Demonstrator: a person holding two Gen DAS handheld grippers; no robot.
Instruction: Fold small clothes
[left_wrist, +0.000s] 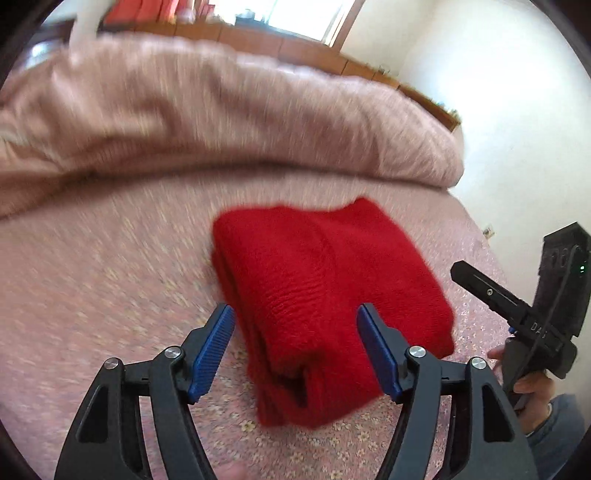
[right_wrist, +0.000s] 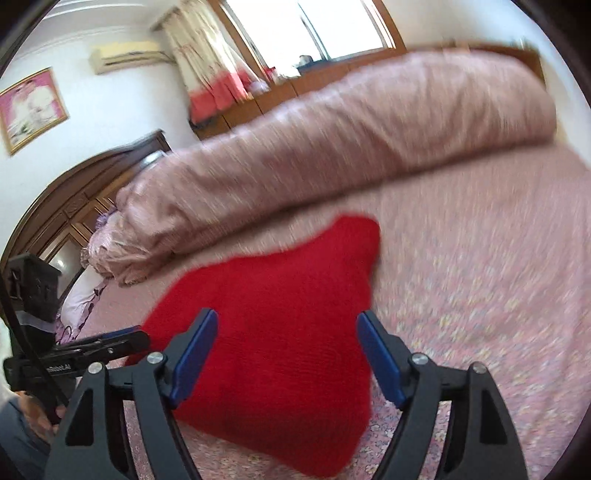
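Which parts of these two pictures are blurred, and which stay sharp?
Left wrist view: the rolled quilt and bedsheet are streaked with motion blur, the red sweater is soft, the left gripper is sharp. Right wrist view: the same, the right gripper is crisp; the window is overexposed.

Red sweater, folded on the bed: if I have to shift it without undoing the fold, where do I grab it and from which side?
Take the red sweater by its thick stacked-layer edge, coming in low from the near side with the left gripper, whose open jaws already straddle that edge. Pinching all layers together should keep the fold; the flat top offers nothing to pinch.
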